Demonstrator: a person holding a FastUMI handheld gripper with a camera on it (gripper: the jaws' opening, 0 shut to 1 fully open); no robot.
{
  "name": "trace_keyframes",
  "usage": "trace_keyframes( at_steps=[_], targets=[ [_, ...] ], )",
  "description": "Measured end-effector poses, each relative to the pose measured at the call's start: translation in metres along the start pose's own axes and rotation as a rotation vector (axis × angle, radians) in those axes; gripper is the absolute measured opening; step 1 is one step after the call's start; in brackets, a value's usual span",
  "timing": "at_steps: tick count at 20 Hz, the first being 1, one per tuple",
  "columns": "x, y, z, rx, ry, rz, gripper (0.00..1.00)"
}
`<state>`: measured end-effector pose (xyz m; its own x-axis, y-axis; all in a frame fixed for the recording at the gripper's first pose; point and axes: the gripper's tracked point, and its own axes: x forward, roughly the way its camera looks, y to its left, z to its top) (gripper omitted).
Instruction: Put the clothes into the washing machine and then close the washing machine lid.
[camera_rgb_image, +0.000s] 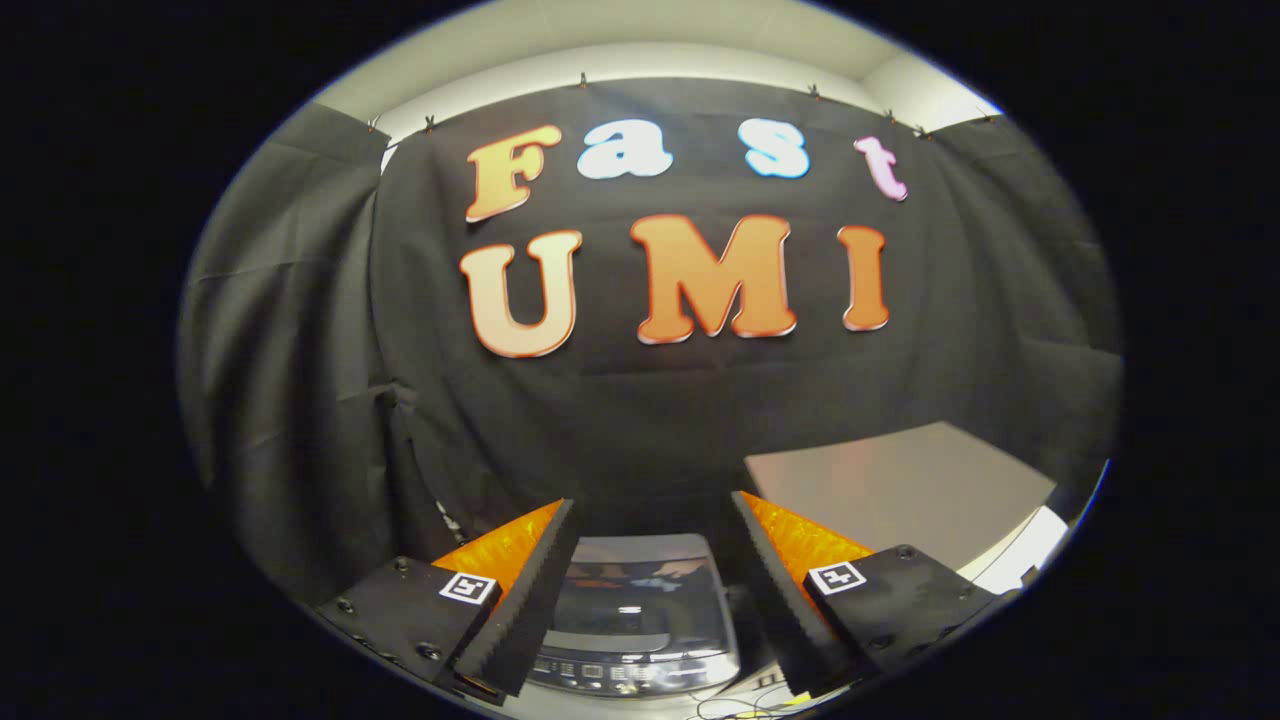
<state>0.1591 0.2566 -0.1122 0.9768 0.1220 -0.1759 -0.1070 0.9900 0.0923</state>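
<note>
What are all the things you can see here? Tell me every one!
washing machine: one, grey and silver with a dark shiny lid that looks closed, below and between the tongs' fingers, a control panel along its near edge.
table: one, pale grey-beige top, beyond the right finger, against the cloth wall.
cloth wall: black, hung by clips along its top, behind everything.
ceiling strip: off-white, above the cloth.
cables: a few, thin, on the pale surface in front of the washing machine.
tongs: one pair, held open with nothing between the fingers, each finger's base with a small square black-and-white marker.
</note>
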Motion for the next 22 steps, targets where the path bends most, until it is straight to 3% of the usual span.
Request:
trace_keyframes(
  at_steps=[4, 9, 16, 22],
  targets=[
    [-0.048, -0.065, 0.051, -0.033, -0.078, -0.073, 0.98],
    [-0.076, -0.127, 0.079, -0.015, -0.159, -0.104, 0.98],
    [-0.087, -0.201, 0.104, -0.063, -0.208, -0.113, 0.98],
    [-0.075, -0.224, 0.103, -0.041, -0.197, -0.082, 0.98]
  ],
)
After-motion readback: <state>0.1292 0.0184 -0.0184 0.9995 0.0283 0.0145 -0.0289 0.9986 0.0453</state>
